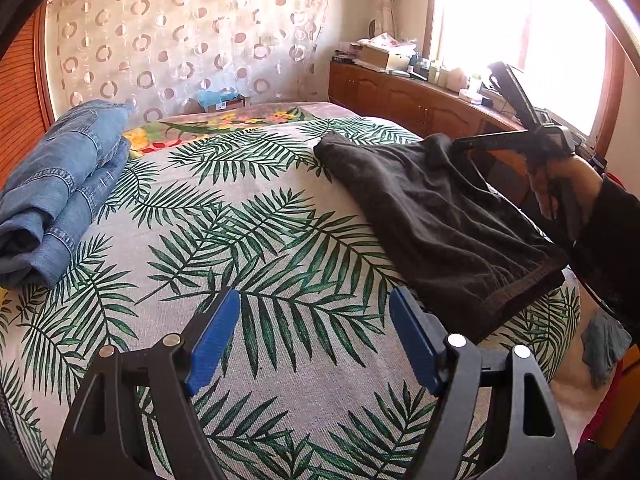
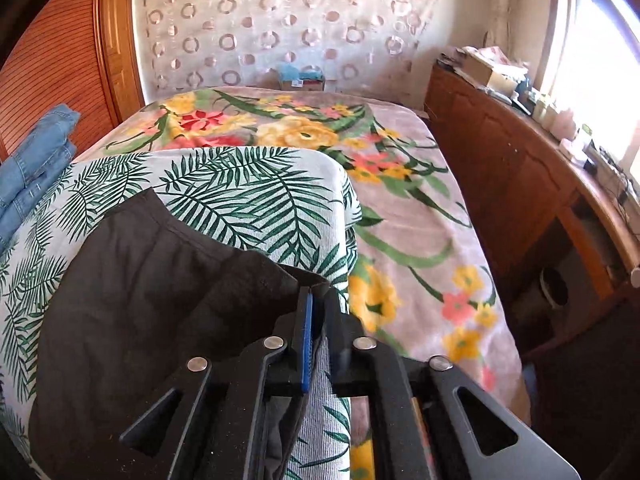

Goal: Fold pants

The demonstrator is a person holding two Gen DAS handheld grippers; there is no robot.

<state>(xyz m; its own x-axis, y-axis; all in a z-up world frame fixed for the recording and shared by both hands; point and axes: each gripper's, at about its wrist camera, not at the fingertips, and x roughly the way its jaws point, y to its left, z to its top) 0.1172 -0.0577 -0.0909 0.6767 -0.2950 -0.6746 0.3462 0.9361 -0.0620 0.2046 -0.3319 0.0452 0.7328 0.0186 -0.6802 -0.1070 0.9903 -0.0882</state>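
The bed [image 1: 280,360], under a palm-leaf cover [image 1: 288,240] with a floral blanket [image 2: 420,208] beyond it, carries all the clothing. There is one bed, one leaf cover and one floral blanket in view.

The dark pants [image 1: 440,208] lie ahead and to the right of the left claw [image 1: 314,336], already doubled into a short thick slab with the ribbed waistband edge nearest that claw. I count one pair being worked. One stack of folded blue jeans [image 1: 60,200] sits well to the left of the left claw, apart from the dark pair; how many pairs are in it I cannot tell.

The right claw [image 2: 314,312] is pressed together, pinching a corner of the dark pants at their far right edge and lifting it off the cover. The left claw is spread wide and empty above bare cover, near the waistband but not touching it.

By my reading the step in hand is one of the last folds, or a carry toward the jeans. The next move calls for the left claw to close on the near corner, so that both corners travel together and the layers do not slide apart.
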